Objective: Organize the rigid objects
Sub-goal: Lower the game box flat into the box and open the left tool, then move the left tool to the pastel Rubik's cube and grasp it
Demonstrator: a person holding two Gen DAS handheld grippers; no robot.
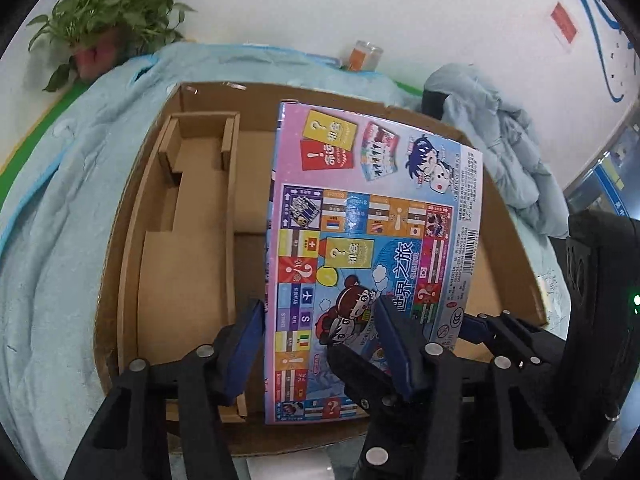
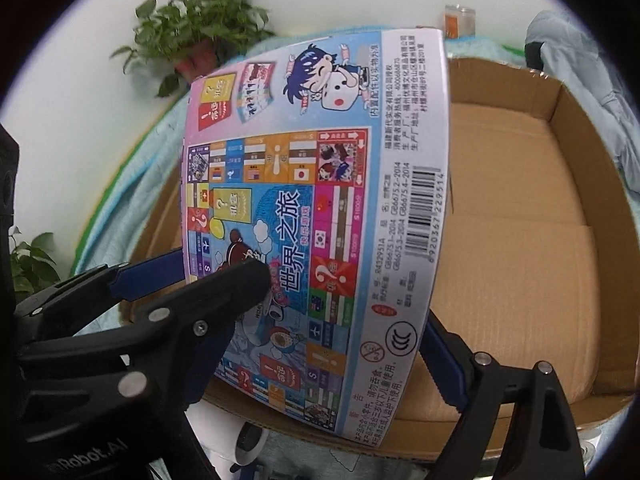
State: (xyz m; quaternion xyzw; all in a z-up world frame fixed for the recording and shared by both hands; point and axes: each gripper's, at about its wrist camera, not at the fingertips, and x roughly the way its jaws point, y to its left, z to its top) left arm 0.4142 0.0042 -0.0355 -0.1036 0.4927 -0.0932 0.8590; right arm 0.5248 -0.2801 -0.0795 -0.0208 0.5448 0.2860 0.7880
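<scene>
The colourful game box (image 1: 360, 248) lies tilted over the open cardboard carton (image 1: 120, 280), directly ahead of both claws, with its printed back side facing up. The left claw (image 1: 320, 344) has its two blue-padded fingers (image 1: 394, 344) spread apart; the left finger stands just beside the box's left edge, over the carton, and the right finger lies over the printed face. I cannot tell whether this claw presses the box or only touches it, but the fingers are wide apart. The right claw (image 2: 340, 320) is seen with one finger (image 2: 444, 364) below the box's near right edge, and a black finger on the left lies on top of the printed face; whether this claw is clamped on the box I cannot tell.

Left of the left claw, inside the carton, there is a cardboard insert (image 1: 192, 216) with a stepped recess. Ahead of the right claw, the carton floor (image 2: 512, 216) is bare. The carton rests on a light blue blanket (image 1: 52, 240). Far beyond the claws, a potted plant (image 1: 108, 20) and a small jar (image 1: 364, 56) stand near the white wall.
</scene>
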